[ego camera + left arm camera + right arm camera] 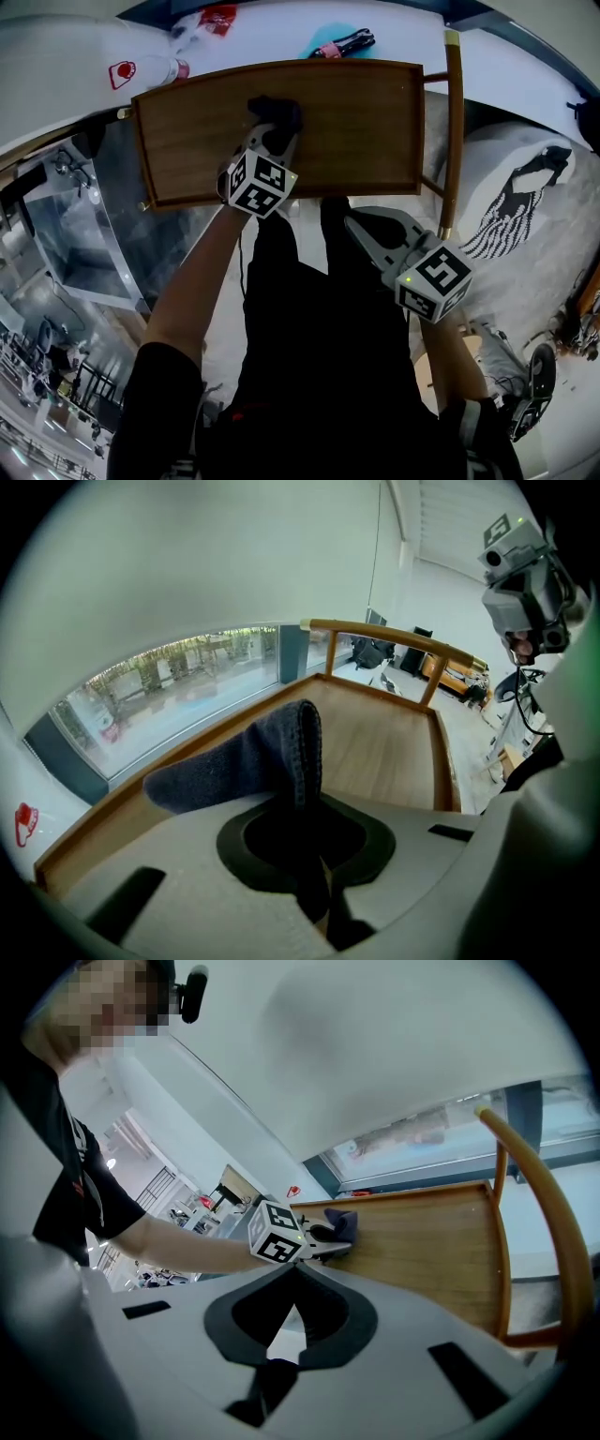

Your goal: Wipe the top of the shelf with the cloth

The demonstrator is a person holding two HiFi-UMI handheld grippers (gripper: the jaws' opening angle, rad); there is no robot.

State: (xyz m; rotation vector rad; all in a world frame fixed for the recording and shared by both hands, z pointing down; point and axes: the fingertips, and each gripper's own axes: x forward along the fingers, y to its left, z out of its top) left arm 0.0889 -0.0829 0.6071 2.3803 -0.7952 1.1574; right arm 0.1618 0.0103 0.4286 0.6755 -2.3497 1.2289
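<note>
The wooden shelf top (356, 122) lies in front of me with a low raised rim. A dark blue cloth (275, 111) rests on it near the back middle, and my left gripper (274, 129) is shut on it from the near side. In the left gripper view the cloth (272, 747) stands bunched up between the jaws above the wood (389, 747). My right gripper (361, 223) hangs just off the shelf's front edge, right of the left one, shut and holding nothing. The right gripper view shows its jaws (294, 1277) meeting, with the cloth (343, 1222) far off on the shelf (431, 1241).
A curved wooden rail (456, 122) runs along the shelf's right end. Behind the shelf a white surface holds a bottle with a red label (150, 70), a red packet (217, 17) and a blue item (336, 44). A glass panel (131, 216) lies to the left.
</note>
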